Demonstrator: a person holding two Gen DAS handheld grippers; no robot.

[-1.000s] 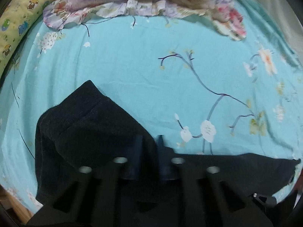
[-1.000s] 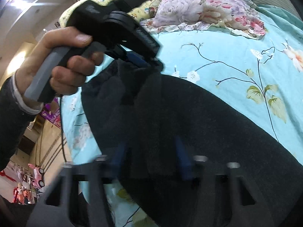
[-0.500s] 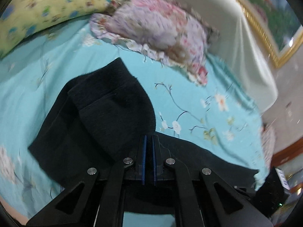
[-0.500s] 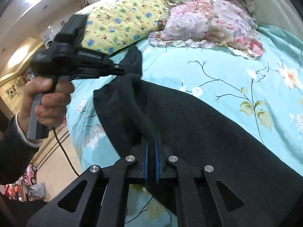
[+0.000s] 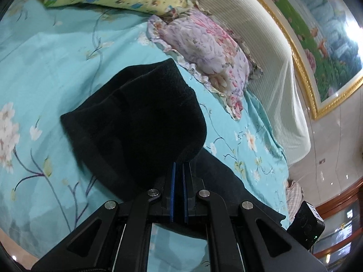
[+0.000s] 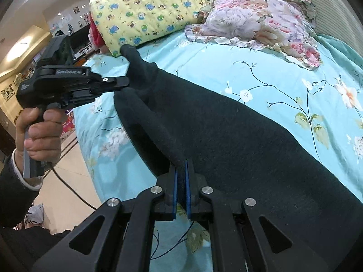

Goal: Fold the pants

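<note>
I have the pants (image 6: pixel 226 140) spread across the bed (image 6: pixel 261 68), a dark, fuzzy, fleece-like cloth lying as one long band over the smooth turquoise sheet with its printed white blossoms and thin branches. My right gripper (image 6: pixel 180 170) is nipped tight on the near edge of that band; a thin ridge of the cloth stands between its blue pads. My left gripper (image 6: pixel 127 81) pinches the pants at their far end, beside the yellow pillow (image 6: pixel 147 9), and holds a soft blunt peak of cloth up off the bed. From the left wrist camera that gripper's (image 5: pixel 178 170) blue pads are nearly together with dark cloth pressed in the slot, though black on black makes the exact bite hard to read. There the lifted part shows as a rounded, drooping fold with a thicker banded hem along its lower side. At the head of the bed, the yellow pillow is quilted with small cartoon prints; next to it lies a frilled, rumpled floral pillow (image 6: pixel 256 20) in pink and lilac, backed by a ribbed cream headboard (image 5: pixel 261 45).
</note>
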